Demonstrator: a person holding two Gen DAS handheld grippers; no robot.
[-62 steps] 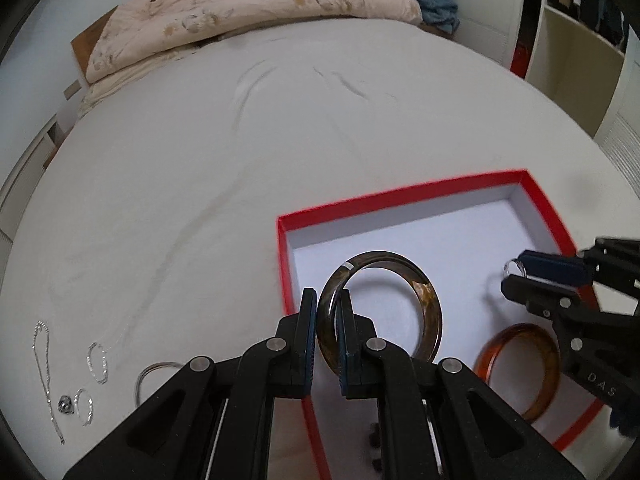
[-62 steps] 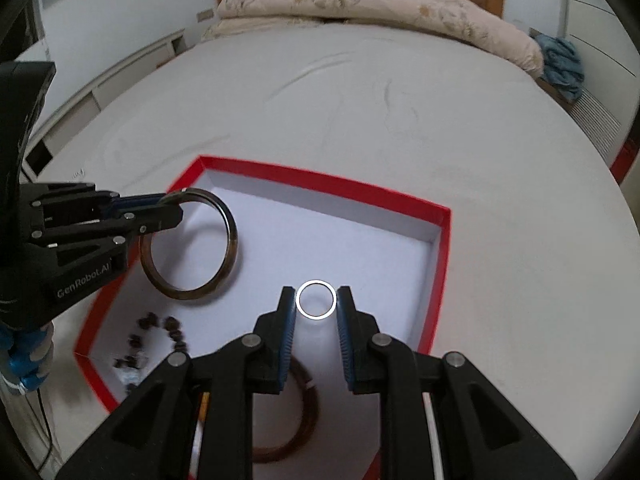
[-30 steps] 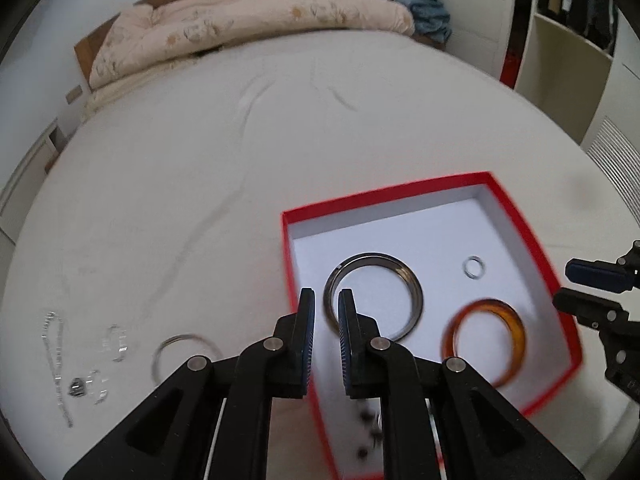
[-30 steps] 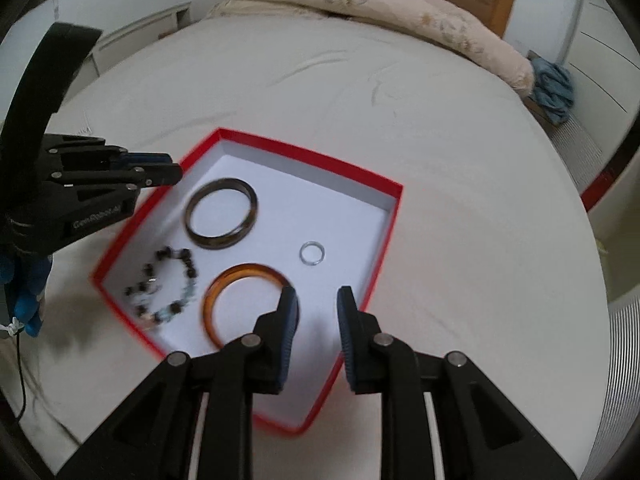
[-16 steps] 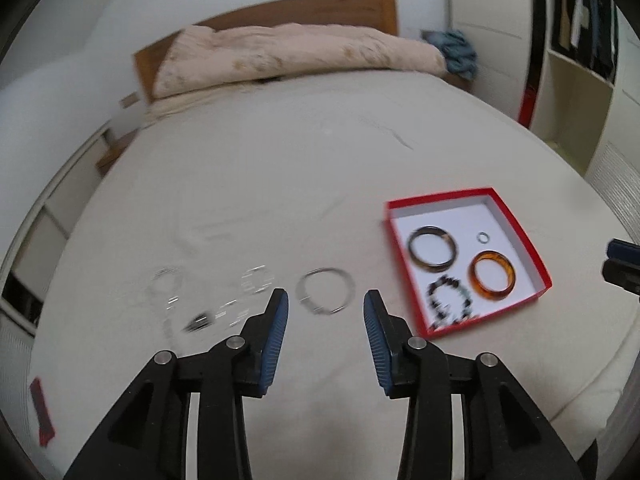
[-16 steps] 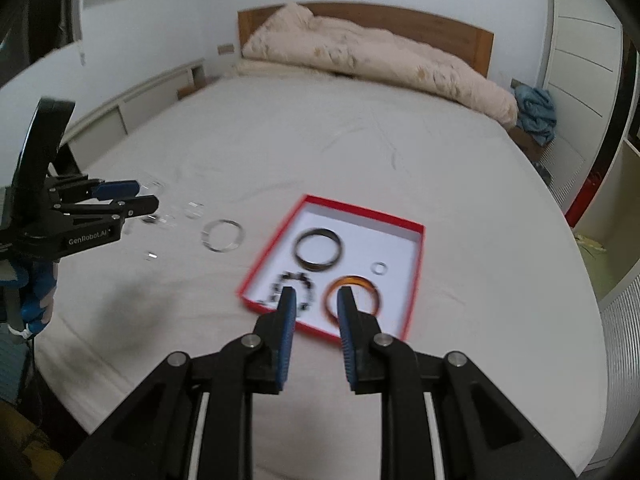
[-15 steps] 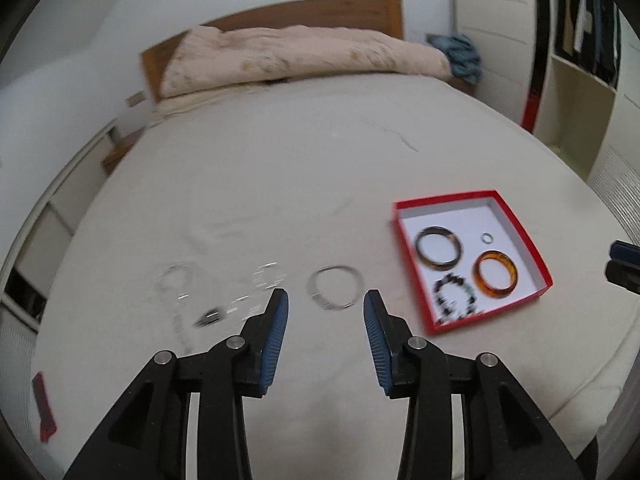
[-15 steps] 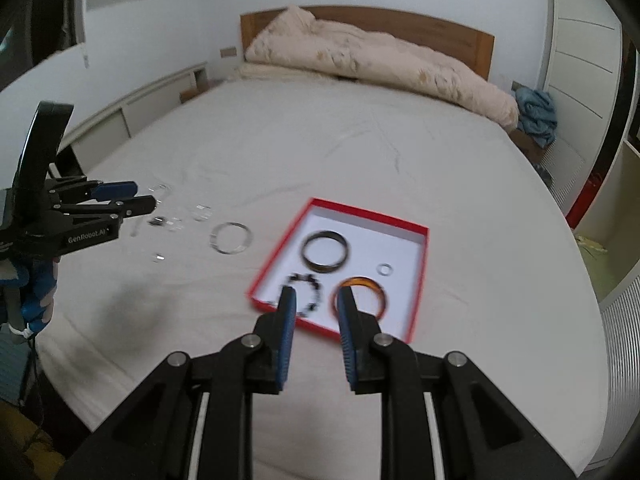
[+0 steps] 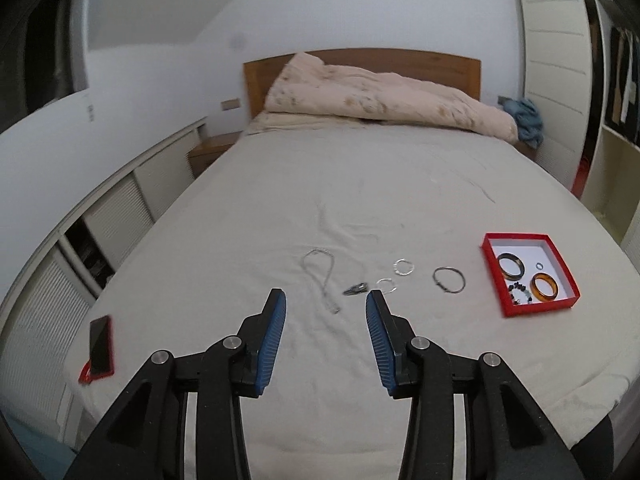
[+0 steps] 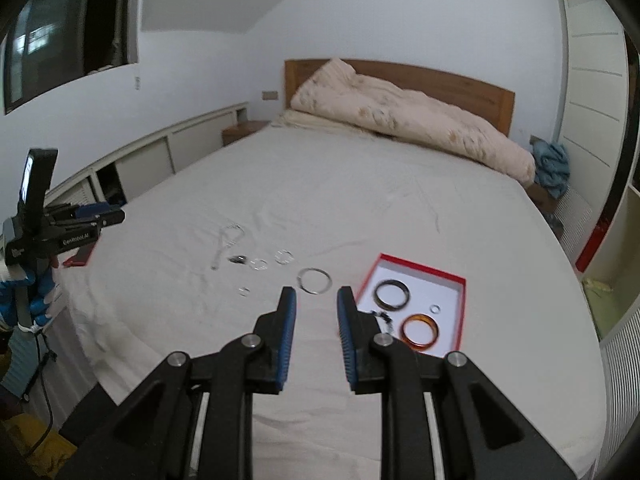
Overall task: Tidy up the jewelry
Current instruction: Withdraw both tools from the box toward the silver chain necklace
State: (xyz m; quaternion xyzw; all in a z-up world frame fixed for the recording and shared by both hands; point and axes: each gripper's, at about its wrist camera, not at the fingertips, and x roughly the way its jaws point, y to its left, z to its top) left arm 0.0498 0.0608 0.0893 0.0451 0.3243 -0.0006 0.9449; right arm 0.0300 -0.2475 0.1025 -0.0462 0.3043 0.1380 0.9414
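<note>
A: Left wrist view: the left gripper (image 9: pixel 326 316) hangs high over the bed (image 9: pixel 380 184), empty, its jaws just opened to a moderate gap. The right gripper (image 10: pixel 316 308) is empty too, at a narrow gap.

B: So we're between pieces?

A: I'd judge so. The red box (image 9: pixel 536 309) holds four items on the right; the necklace (image 9: pixel 325 276), thin bangle (image 9: pixel 449 279) and small rings (image 9: pixel 403 267) lie loose ahead, well below the fingers. Next calls for descending onto one.

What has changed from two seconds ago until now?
The left gripper let go of the dark bangle and the right gripper let go of the small ring into the red box. Both drew back, empty; the left jaws have just been opening. The loose jewelry stayed on the bed.
</note>
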